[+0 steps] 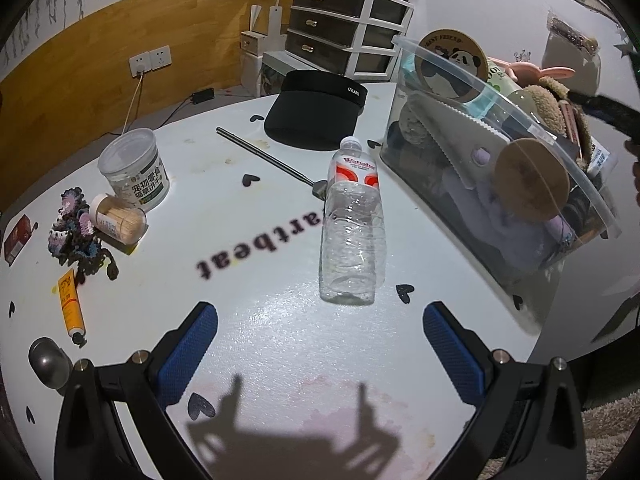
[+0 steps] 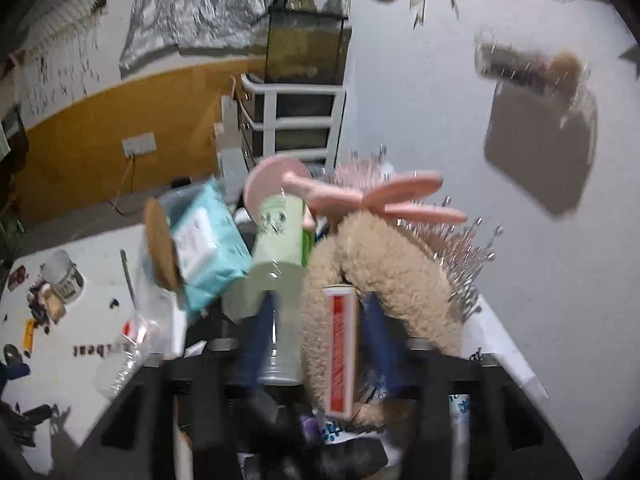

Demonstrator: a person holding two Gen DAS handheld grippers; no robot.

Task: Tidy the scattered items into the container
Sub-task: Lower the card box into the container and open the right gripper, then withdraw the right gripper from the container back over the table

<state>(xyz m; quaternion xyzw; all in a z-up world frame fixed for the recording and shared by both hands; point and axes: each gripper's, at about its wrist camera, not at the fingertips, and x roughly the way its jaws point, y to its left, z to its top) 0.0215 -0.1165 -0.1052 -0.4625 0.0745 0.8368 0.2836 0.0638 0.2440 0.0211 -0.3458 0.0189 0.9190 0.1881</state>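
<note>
Your right gripper (image 2: 320, 336) sits over the crowded container (image 2: 176, 200), its blue fingers (image 2: 262, 332) apart with a red-and-white box (image 2: 339, 352) between them. Around it you see a fuzzy tan band (image 2: 384, 256), a pink hairbrush (image 2: 384, 196), a green bottle (image 2: 280, 236) and a teal wipes pack (image 2: 208, 240).

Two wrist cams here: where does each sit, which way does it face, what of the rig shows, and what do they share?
Left wrist: on the left gripper, angled down across the white table at the lying water bottle and clear container; both blue fingers show, spread, nothing between them.
Right wrist: on the right gripper, over the container, blurred, facing the fluffy headband, pink brush and a red-and-white tube between its parted fingers.
Shared: headband, brush, white jar, drawer unit.
</note>
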